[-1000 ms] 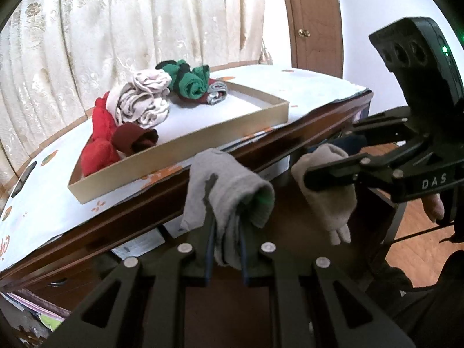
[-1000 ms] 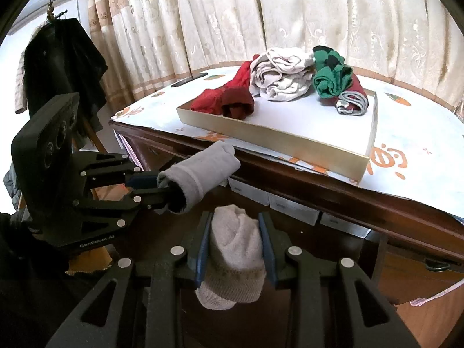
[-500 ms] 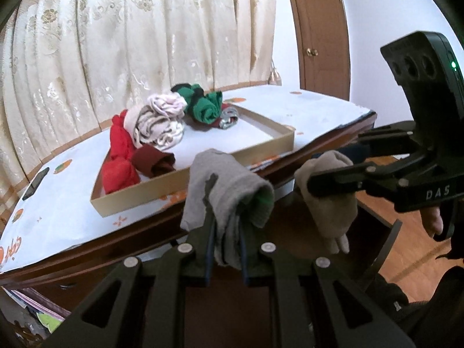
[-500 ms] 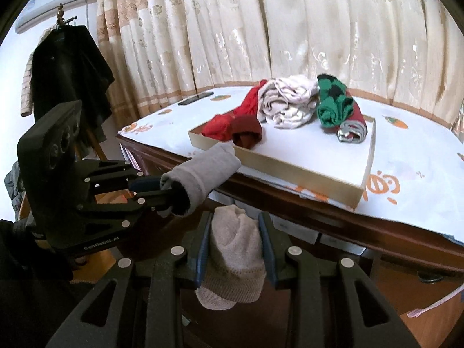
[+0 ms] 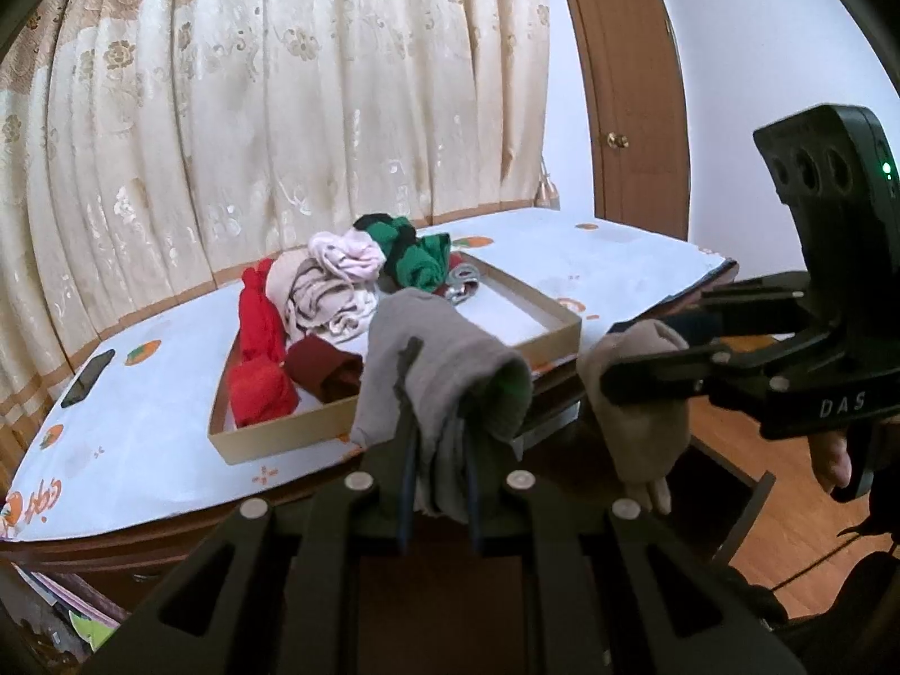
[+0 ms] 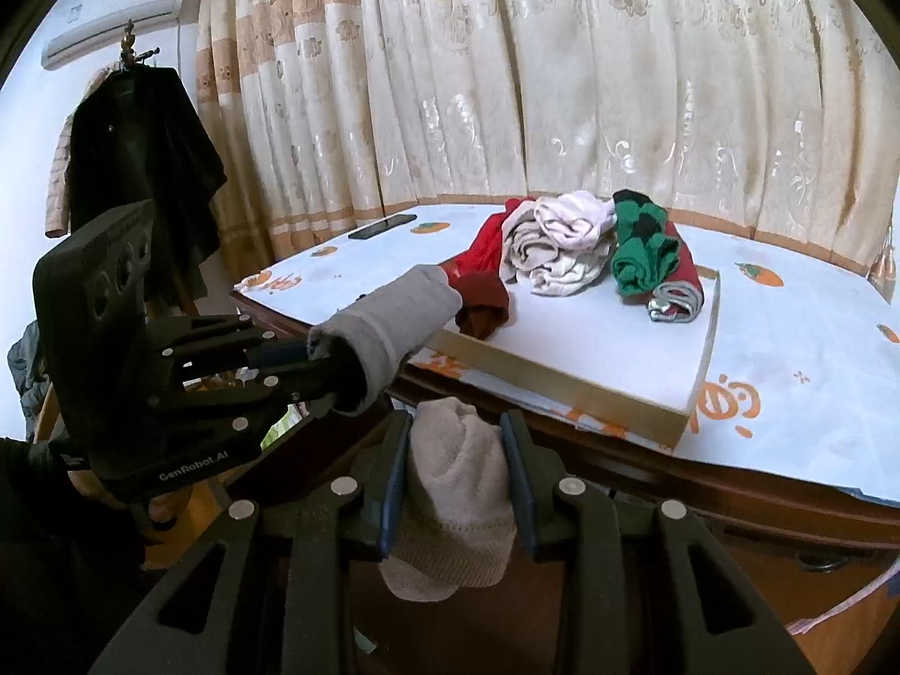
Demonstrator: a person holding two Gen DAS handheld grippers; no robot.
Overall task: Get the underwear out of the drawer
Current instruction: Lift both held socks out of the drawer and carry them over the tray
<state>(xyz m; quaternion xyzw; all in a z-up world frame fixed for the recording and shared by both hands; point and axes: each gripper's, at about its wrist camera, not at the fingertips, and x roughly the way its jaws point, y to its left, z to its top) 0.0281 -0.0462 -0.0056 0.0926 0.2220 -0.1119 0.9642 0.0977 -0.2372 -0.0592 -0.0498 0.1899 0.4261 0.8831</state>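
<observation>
Holding a grey roll (image 5: 444,377) pinched in our left gripper (image 5: 437,439) and a beige roll (image 6: 455,484) in our right gripper (image 6: 457,475), we judge both out of the drawer (image 5: 731,484), only placement in the tray (image 6: 562,379) remaining.

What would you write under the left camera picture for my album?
Left gripper lifts a grey roll toward the box.

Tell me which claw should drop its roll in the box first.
Probably the left. The left claw holds its gray roll right at the near edge of the box, while the right claw holds its beige roll lower, below the table edge.
</observation>
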